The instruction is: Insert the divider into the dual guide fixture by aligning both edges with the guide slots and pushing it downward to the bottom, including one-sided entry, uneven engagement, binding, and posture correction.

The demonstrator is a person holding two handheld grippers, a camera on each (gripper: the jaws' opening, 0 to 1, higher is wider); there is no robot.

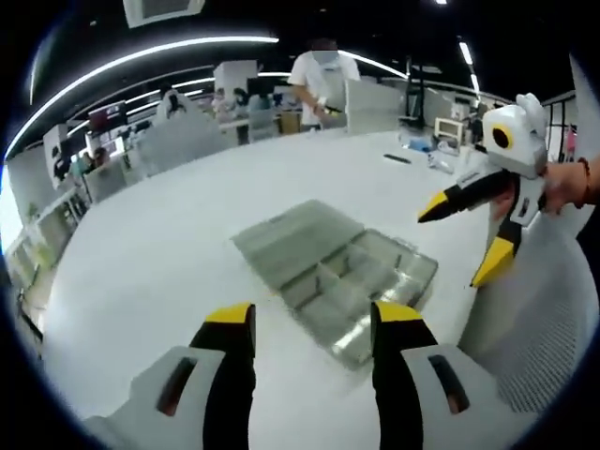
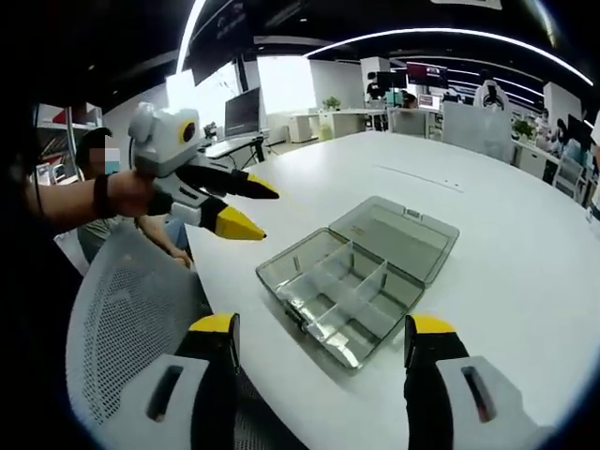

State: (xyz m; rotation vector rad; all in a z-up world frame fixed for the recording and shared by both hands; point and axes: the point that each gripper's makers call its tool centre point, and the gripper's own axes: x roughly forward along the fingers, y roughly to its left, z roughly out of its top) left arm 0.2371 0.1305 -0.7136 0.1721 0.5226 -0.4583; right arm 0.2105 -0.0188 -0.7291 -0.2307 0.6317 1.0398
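Both grippers hover over the near edge of the white bench (image 2: 525, 253), jaws spread, holding nothing: left gripper (image 1: 314, 323), right gripper (image 2: 323, 328). Just beyond them lies the clear compartment box (image 2: 352, 281), lid (image 2: 398, 234) open flat on the bench, long axis running from its tray with dividers to the lid. Mesh chair (image 2: 131, 319) beside the bench. Beyond the box: desks, monitors, a standing person (image 1: 322, 75).

We see a white round table (image 2: 525, 272) | a grey mesh chair back (image 2: 131, 319) at its near left edge | a person in a white shirt (image 1: 321, 80) standing at the far side | monitors (image 2: 242, 112) on far desks | long ceiling light strips (image 1: 141, 58).
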